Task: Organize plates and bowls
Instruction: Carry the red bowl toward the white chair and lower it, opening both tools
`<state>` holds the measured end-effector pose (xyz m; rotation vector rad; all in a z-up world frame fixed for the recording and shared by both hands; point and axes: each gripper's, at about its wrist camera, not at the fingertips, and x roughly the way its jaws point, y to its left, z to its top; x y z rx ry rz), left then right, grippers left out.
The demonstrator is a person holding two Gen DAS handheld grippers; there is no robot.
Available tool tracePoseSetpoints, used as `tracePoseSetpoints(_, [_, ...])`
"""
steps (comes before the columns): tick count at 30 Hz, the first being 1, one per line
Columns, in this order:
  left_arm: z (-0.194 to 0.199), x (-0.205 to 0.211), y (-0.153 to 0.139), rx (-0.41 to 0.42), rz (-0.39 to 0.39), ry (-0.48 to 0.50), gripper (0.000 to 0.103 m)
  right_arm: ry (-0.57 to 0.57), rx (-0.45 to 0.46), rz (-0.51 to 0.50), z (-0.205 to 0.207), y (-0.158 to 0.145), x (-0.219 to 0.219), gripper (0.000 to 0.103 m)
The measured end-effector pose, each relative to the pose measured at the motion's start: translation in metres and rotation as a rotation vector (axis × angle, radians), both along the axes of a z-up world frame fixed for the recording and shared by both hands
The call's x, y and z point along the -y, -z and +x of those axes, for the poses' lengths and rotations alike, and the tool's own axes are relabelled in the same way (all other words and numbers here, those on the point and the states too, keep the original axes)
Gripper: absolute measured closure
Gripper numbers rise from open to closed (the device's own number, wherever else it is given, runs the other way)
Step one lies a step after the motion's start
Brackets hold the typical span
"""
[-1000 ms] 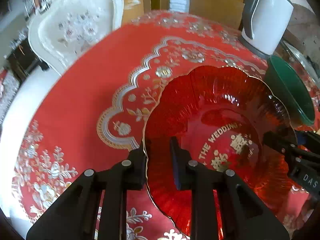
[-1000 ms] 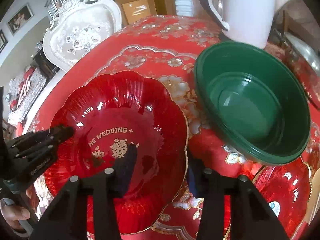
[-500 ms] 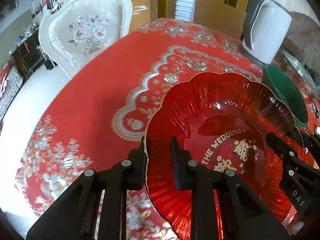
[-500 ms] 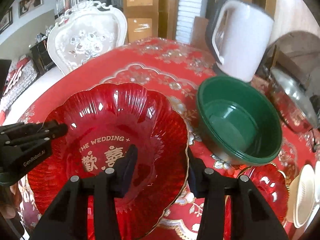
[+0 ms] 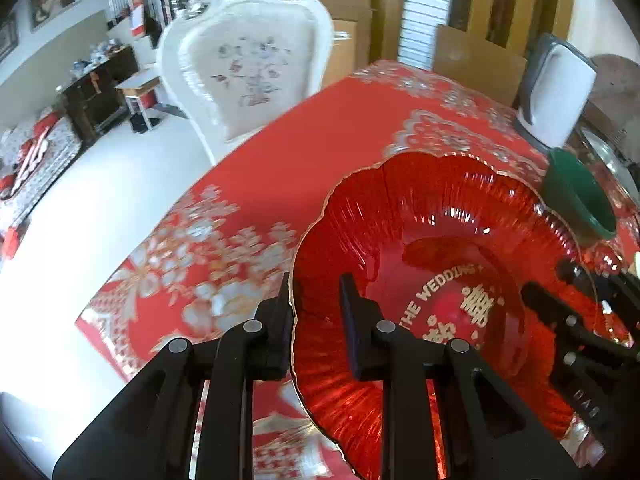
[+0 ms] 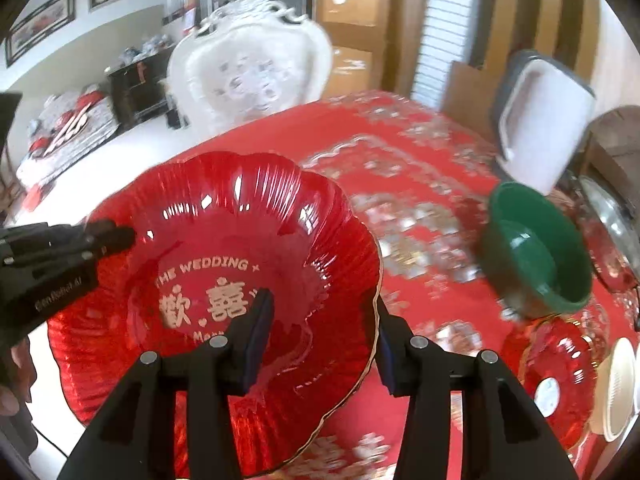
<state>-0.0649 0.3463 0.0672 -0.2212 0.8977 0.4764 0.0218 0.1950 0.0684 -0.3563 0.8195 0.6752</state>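
I've got the big scalloped red glass plate with gold wedding lettering [image 6: 224, 280] up off the red embroidered tablecloth [image 5: 304, 152], so by my reckoning the sorting is only partway: this plate is in transit and nothing I can see is stacked yet. On its left rim my left gripper [image 5: 316, 312] is clenched hard, one pad outside and one inside the scalloped edge. On the opposite rim my right gripper [image 6: 320, 332] straddles the edge, its jaws having just been opening a little with the rim between them, and I can't say whether the pads are pressing. The plate carries nothing. Further right, the dark green plastic bowl [image 6: 536, 256] sits on the cloth, empty, near the white electric kettle [image 6: 544, 128]. Right of that, a smaller red glass dish [image 6: 556, 376] lies beside a white ribbed plate [image 6: 616, 388] at the edge of view. Those three look left to gather.
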Motion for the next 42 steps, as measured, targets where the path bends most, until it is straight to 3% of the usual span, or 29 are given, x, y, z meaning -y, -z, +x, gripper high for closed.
tracePoseSetpoints(17, [-0.026,-0.022,0.045,0.025,-0.065,-0.085,0.082,-0.053,-0.060,-0.077,-0.024,0.039,-0.024,0.055])
tracePoseSetpoints(24, [-0.032,-0.025,0.042,0.070,-0.057,-0.101,0.082,-0.055,-0.092,-0.047,-0.024,0.040,-0.020,0.054])
tracePoseSetpoints(26, [-0.036,-0.030,0.038,0.087,-0.050,-0.121,0.074,-0.049,-0.099,-0.028,-0.023,0.037,-0.016,0.052])
tracePoseSetpoints(30, [-0.042,-0.032,0.024,0.122,-0.020,-0.141,0.045,-0.028,-0.110,0.002,-0.018,0.033,-0.006,0.050])
tracePoseSetpoints(35, [-0.043,-0.023,0.004,0.143,0.037,-0.143,0.044,-0.014,-0.144,0.059,-0.014,0.025,0.009,0.050])
tracePoseSetpoints(42, [-0.034,0.010,-0.030,0.188,0.095,-0.072,0.044,0.008,-0.132,0.104,-0.010,0.005,0.033,0.049])
